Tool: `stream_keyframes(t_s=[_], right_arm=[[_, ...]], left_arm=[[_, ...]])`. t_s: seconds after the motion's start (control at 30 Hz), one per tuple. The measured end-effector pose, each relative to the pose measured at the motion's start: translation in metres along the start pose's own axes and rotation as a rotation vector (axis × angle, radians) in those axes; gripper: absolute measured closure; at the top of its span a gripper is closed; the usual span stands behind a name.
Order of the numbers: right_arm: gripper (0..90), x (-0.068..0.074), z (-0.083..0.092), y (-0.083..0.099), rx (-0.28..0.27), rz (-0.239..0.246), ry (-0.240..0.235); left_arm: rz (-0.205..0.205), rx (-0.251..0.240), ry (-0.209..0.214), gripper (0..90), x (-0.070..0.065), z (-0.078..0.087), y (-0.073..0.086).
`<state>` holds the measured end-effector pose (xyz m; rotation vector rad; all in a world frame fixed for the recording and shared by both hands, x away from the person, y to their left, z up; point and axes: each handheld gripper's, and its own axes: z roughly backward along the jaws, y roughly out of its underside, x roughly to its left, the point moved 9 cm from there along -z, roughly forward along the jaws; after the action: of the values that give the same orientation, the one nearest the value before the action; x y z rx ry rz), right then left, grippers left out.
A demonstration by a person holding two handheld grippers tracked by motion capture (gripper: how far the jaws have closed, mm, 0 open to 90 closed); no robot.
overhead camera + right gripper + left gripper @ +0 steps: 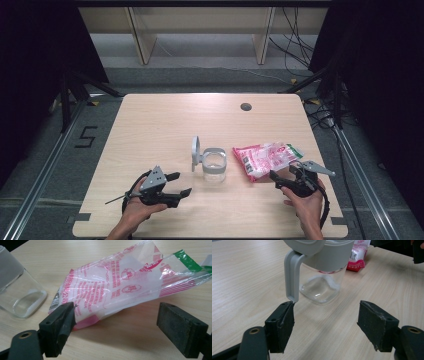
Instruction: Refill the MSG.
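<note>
My two grippers, left gripper (181,184) and right gripper (281,176), are wide open and empty low in the frame, so next I think I grab the bag (265,157) and hold the jar (214,166).

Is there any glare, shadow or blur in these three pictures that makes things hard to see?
High view: even light, dark surroundings, soft image. Left gripper view: a bright glint on the clear jar bottom, and a soft shadow on the table under it. Right gripper view: sheen on the plastic bag; the near claw pads look slightly soft.
</note>
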<state>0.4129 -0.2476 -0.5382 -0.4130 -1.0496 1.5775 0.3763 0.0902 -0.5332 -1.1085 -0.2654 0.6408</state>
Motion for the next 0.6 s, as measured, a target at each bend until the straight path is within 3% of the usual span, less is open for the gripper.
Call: stream_keyframes(t_s=[0.07,0.17,0.2,0.23,0.27,0.3,0.37,0.4,0.43,0.47,0.5,0.53,0.57,0.6], right_arm=[[16.1,-0.006,-0.004,-0.004,-0.016,0.047,-0.010],[16.1,-0.007,-0.009,-0.007,-0.031,-0.001,-0.011],[16.1,-0.002,-0.011,-0.007,-0.025,-0.058,-0.027],[16.1,-0.006,-0.014,-0.007,-0.027,-0.014,-0.028],[16.1,-0.006,-0.017,-0.007,-0.016,-0.011,-0.025],[16.2,-0.006,-0.020,-0.008,-0.028,-0.021,-0.024],[15.9,-0.007,-0.025,-0.010,-0.031,-0.016,-0.010],[15.9,-0.008,-0.026,-0.011,-0.026,-0.020,-0.010],[15.9,-0.004,-0.025,-0.010,-0.001,-0.077,-0.006],[16.0,-0.005,-0.027,-0.011,-0.003,-0.084,0.005],[16.1,-0.011,-0.029,-0.012,-0.011,-0.036,0.000],[16.5,-0.014,-0.032,-0.014,-0.034,-0.036,0.007],[16.9,-0.011,-0.031,-0.013,-0.007,-0.099,0.017],[18.1,-0.018,-0.035,-0.015,-0.034,-0.047,0.023]], left_arm=[[-0.003,0.004,-0.002,28.6,0.000,0.000,0.000],[0.003,0.001,0.011,28.5,-0.001,-0.001,0.001],[0.006,0.003,0.011,28.4,-0.001,-0.001,0.001],[0.002,0.008,0.003,28.4,0.001,-0.001,0.002],[0.005,0.008,-0.001,28.4,0.001,-0.001,0.002],[0.040,0.005,-0.007,28.4,0.000,-0.002,0.003],[0.035,0.010,-0.008,28.4,0.000,-0.002,0.004],[0.030,0.009,-0.004,28.4,0.000,-0.002,0.003],[0.036,0.004,0.002,28.4,-0.001,-0.003,0.003],[0.034,0.006,0.009,28.4,-0.001,-0.003,0.003],[0.031,0.005,0.008,28.4,-0.001,-0.003,0.003],[0.031,0.007,0.008,28.4,-0.001,-0.003,0.004],[0.038,0.004,0.002,28.4,-0.001,-0.004,0.003],[0.029,0.009,0.003,28.4,0.000,-0.003,0.004]])
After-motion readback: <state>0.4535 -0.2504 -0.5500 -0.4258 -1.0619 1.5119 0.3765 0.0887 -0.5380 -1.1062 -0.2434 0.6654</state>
